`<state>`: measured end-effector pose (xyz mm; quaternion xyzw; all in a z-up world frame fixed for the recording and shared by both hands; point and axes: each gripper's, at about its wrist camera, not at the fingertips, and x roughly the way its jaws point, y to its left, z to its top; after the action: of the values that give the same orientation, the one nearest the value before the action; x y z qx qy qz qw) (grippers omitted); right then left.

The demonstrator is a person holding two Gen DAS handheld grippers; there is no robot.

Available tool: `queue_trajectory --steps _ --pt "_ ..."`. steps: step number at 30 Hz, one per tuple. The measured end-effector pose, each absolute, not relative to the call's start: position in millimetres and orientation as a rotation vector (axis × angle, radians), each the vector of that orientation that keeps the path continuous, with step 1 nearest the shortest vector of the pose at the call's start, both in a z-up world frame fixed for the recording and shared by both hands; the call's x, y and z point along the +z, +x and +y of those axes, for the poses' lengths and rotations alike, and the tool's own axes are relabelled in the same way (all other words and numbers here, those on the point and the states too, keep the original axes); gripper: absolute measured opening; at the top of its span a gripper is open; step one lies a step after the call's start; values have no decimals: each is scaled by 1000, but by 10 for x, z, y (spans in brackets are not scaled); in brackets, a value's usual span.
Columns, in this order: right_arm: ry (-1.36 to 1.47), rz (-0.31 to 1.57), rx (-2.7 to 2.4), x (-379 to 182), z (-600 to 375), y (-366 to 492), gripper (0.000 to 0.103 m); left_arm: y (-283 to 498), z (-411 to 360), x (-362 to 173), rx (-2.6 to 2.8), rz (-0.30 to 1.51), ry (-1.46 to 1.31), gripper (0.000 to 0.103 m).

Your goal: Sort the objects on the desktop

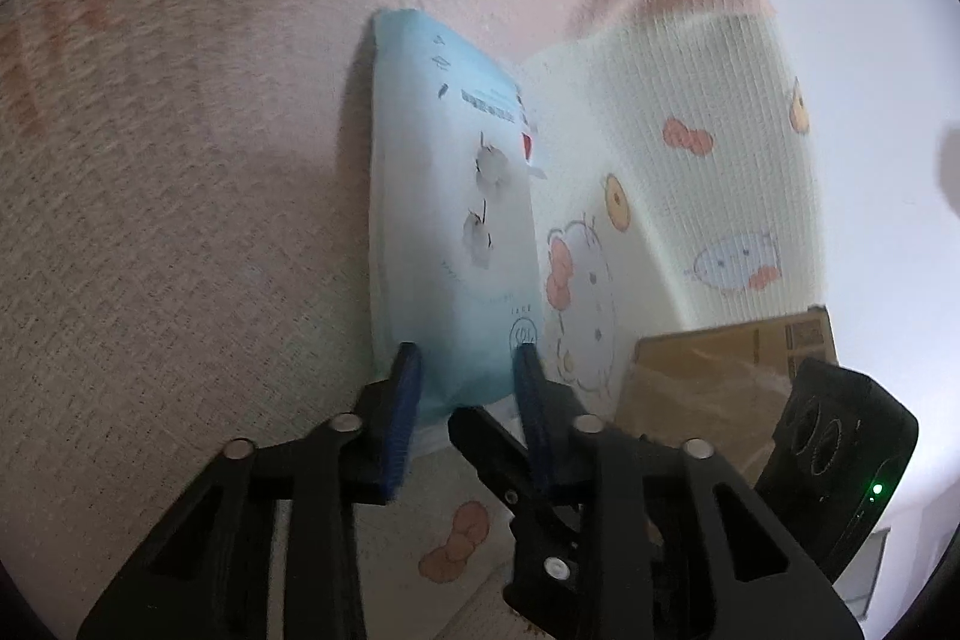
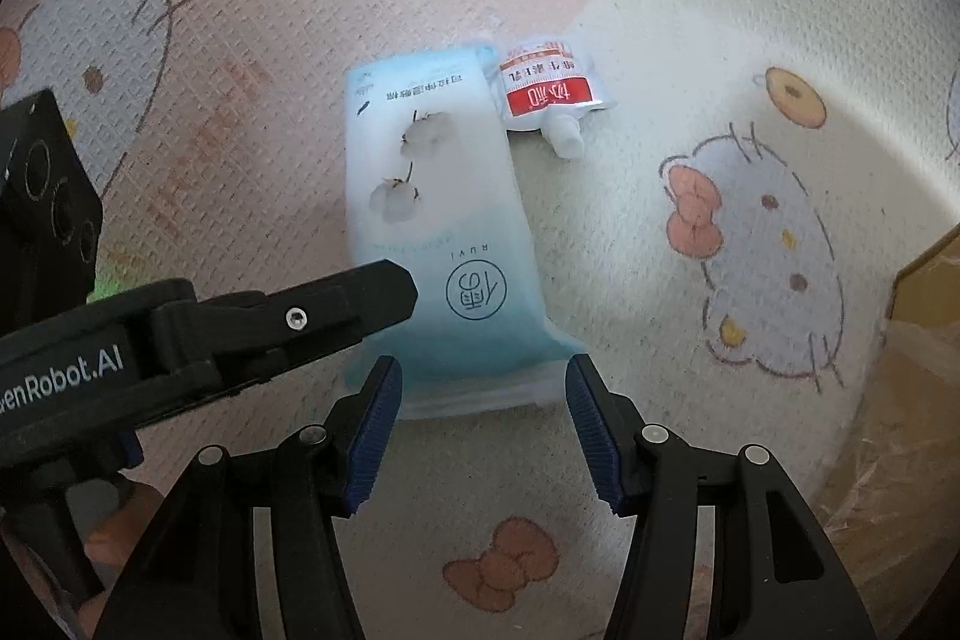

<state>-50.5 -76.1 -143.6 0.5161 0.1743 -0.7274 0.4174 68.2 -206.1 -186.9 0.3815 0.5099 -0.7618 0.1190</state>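
A pale blue pack of cotton pads (image 1: 444, 232) lies on the cartoon-print mat (image 1: 150, 220). My left gripper (image 1: 468, 364) grips the pack's near end, a blue pad pressed on each side. In the right wrist view the same pack (image 2: 444, 196) lies lengthwise, and one black finger of the left gripper (image 2: 360, 292) reaches over its lower left edge. My right gripper (image 2: 480, 400) stands open just in front of the pack's near edge, pads wide apart and touching nothing. A small white and red spouted sachet (image 2: 549, 91) lies against the pack's far right corner.
A brown cardboard box lined with clear plastic (image 2: 918, 352) stands at the right edge of the mat, also seen in the left wrist view (image 1: 720, 370). The right gripper's black camera body (image 1: 840, 454) sits beside that box. The mat (image 2: 750, 40) spreads to every side.
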Motion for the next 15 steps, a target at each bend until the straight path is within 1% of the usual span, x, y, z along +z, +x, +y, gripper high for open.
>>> queue_trajectory --steps 4,8,10,11,15 --pt "1260 486 -1881 -1397 -723 -484 54 640 -2027 -1935 -2226 1535 1124 21" --pt "1315 433 -1868 -1409 -562 -501 54 614 -1916 -1966 -2252 1538 1140 21" --pt "1340 436 -1877 -1409 -511 -507 54 622 -1861 -1957 -2274 1507 1142 21" --pt "1344 438 -1879 -1396 -666 -446 54 609 -1842 -1956 -2283 1496 1146 21" --pt "1357 444 -1887 -1428 -650 -428 54 610 -1820 -1942 -2316 1488 1162 21"
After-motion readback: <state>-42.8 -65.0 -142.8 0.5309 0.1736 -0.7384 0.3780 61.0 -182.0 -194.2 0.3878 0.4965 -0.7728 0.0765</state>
